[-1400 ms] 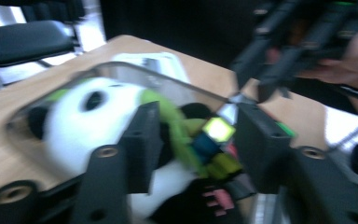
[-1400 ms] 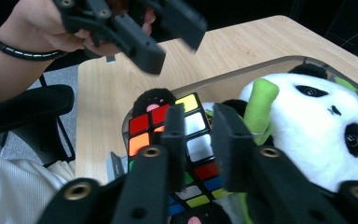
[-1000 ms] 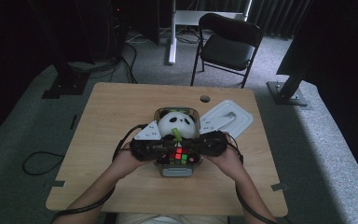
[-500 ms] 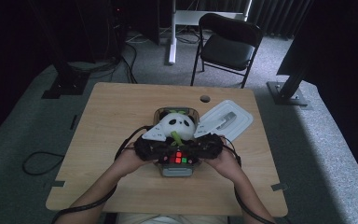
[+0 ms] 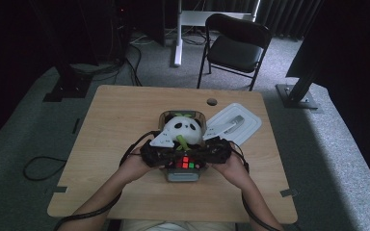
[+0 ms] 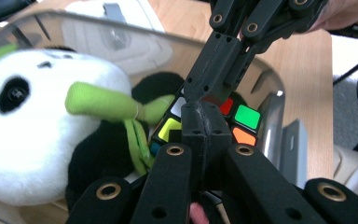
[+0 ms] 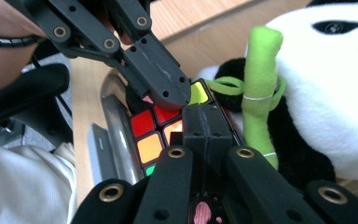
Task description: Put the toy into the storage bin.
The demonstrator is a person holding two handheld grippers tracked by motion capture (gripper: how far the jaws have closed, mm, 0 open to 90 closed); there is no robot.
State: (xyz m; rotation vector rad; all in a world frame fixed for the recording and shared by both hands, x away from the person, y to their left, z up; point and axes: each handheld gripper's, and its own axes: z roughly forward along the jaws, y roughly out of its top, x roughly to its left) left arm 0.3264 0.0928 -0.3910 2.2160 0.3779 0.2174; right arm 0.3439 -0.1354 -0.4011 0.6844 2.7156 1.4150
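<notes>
While the left tool (image 5: 166, 155) is closed empty, its jaws having just shut, the puzzle cube (image 5: 185, 162) is pressed into the clear box (image 5: 183, 176) beside the panda (image 5: 183, 131) by the closed right tool (image 5: 203, 155); packing seems nearly done.

I see a table (image 5: 125, 125) of pale wood-grain board, matt and smooth. The box (image 6: 242, 70) on it looks like clear plastic, glossy, with reflections along its rim. The lid (image 5: 236, 126) beside it is white plastic with a soft sheen. The panda (image 6: 23, 144) is plush cloth, fuzzy white and black, and its bamboo (image 6: 105, 105) is smooth green fabric. The cube (image 7: 151, 135) has glossy coloured stickers on black plastic. My left gripper (image 6: 200, 116) and right gripper (image 7: 203, 119) are matt black plastic, slightly grainy, with brass-looking rivets. The chair (image 5: 233, 45) seems padded in matt black. The floor (image 5: 29, 130) is rough grey carpet.
</notes>
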